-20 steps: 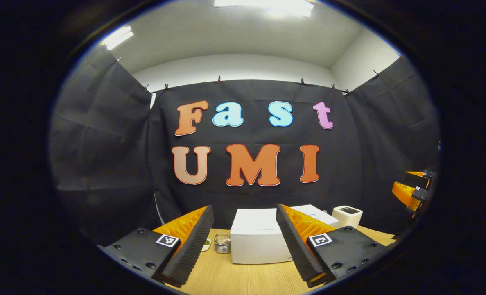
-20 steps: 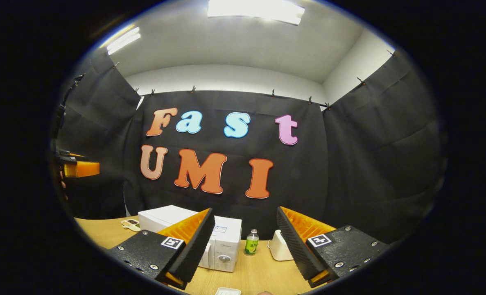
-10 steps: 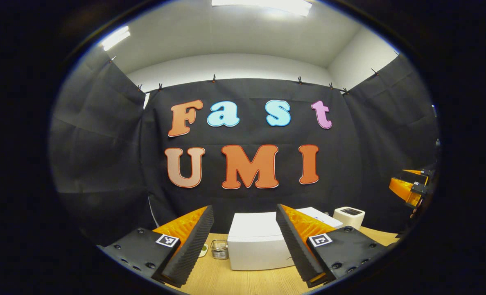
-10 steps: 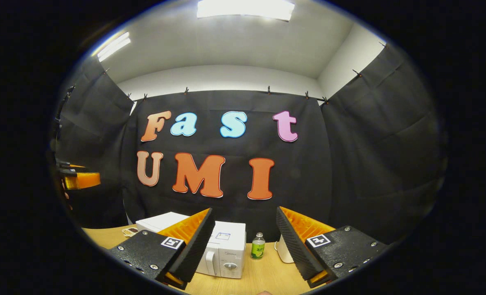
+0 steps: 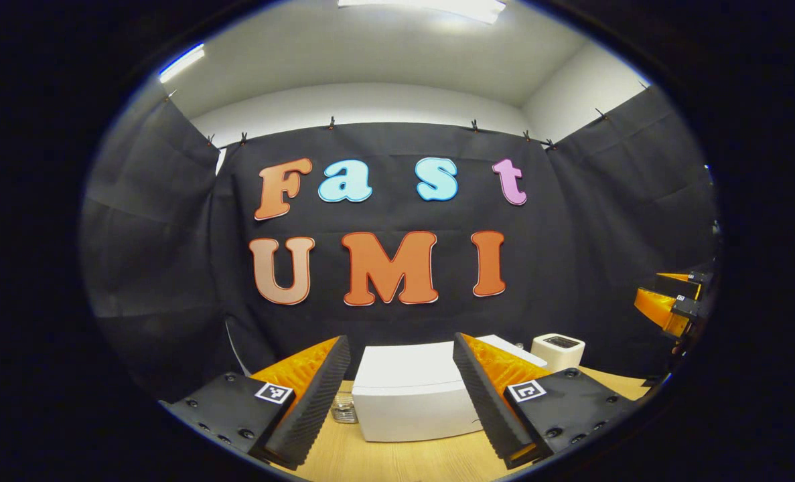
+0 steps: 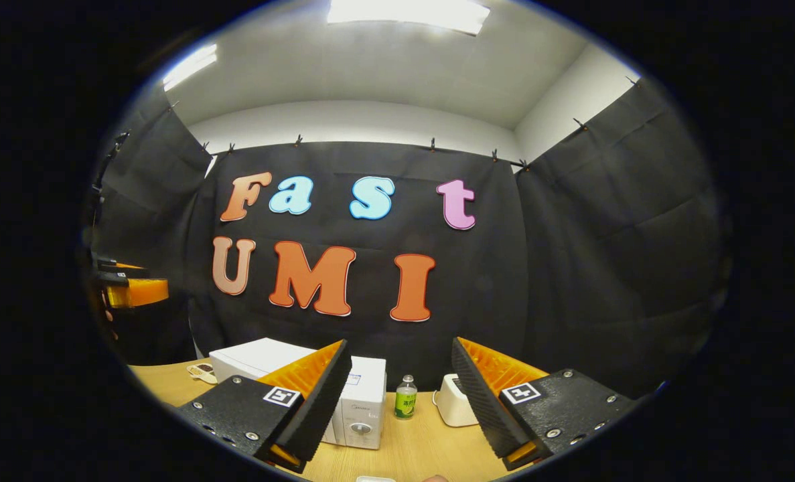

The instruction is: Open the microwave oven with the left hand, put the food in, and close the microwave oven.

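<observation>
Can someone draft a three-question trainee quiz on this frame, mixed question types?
1. True or false: the microwave door is already open.
2. What stands between the microwave and the toaster in the right gripper view? A) mug B) green bottle C) bowl
3. Fill in: both the left gripper and right gripper have fingers spread ____, holding nothing.

Key: 1 false. 2 B. 3 open.
</observation>
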The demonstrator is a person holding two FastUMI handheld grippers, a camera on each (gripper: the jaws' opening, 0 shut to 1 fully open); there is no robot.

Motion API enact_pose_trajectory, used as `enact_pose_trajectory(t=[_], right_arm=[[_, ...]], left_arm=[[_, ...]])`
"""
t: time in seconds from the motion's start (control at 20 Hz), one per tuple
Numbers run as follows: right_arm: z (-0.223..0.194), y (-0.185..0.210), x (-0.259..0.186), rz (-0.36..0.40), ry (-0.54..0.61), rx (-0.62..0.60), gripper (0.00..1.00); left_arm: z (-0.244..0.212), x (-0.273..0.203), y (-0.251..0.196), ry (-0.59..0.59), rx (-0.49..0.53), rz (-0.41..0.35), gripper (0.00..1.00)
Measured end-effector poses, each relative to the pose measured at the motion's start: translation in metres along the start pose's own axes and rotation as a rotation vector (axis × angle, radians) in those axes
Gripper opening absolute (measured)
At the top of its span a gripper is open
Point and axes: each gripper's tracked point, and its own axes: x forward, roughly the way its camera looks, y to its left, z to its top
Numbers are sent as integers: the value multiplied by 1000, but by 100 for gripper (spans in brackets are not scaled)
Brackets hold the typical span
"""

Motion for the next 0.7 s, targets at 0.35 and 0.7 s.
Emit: enact_pose_trajectory(t=[0.35,0.7], right_arm=[[0,-38,-15,4,9,2,94],[-40,-67,-26,-11,68,24,94]], left_arm=[[4,-11,-44,-10,21,14,100],[-48,1,-112,32,3,-54,100]])
